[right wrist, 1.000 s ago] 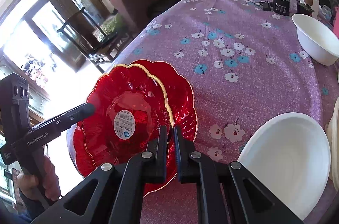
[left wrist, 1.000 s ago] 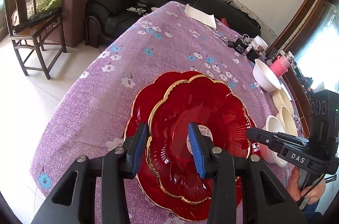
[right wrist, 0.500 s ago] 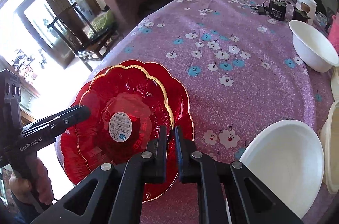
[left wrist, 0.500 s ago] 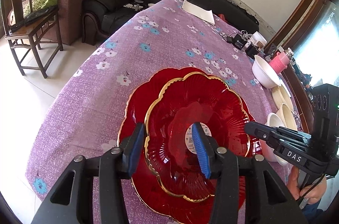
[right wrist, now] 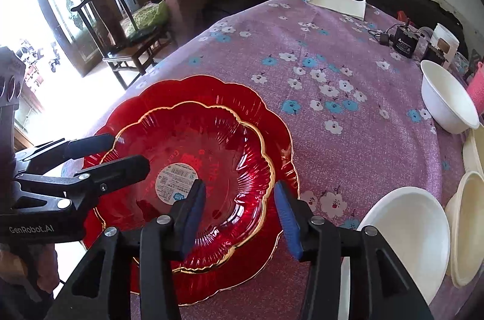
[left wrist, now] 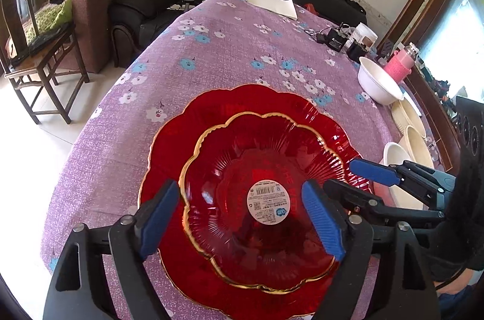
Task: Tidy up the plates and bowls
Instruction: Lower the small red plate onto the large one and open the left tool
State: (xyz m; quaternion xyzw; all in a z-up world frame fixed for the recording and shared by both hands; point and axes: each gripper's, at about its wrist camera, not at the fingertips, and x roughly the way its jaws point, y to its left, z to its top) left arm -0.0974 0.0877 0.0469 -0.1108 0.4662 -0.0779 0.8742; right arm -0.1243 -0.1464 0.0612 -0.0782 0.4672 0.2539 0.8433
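A smaller red scalloped plate with a gold rim [left wrist: 257, 199] [right wrist: 199, 177] lies nested on a larger red scalloped plate [left wrist: 242, 105] [right wrist: 193, 93] on the purple flowered tablecloth. My left gripper [left wrist: 239, 220] is open, its blue pads straddling the small plate's left half. My right gripper [right wrist: 239, 214] is open, its pads either side of the small plate's right rim. Each gripper shows in the other's view, the right one [left wrist: 375, 171] and the left one [right wrist: 99, 150]. White bowls [right wrist: 405, 232] [right wrist: 447, 99] sit at the right.
Cream bowls [right wrist: 466, 229] stand at the table's right edge. A black charger [right wrist: 405, 41], a white cup [right wrist: 444, 43] and a pink bottle [left wrist: 399, 66] are at the far right. A folded white cloth [left wrist: 272, 4] lies at the far end. A wooden chair [right wrist: 127, 32] and sofas stand beyond.
Both grippers have opened; the right one was shut on the small plate's rim. The small plate now lies flat and centred on the large plate.
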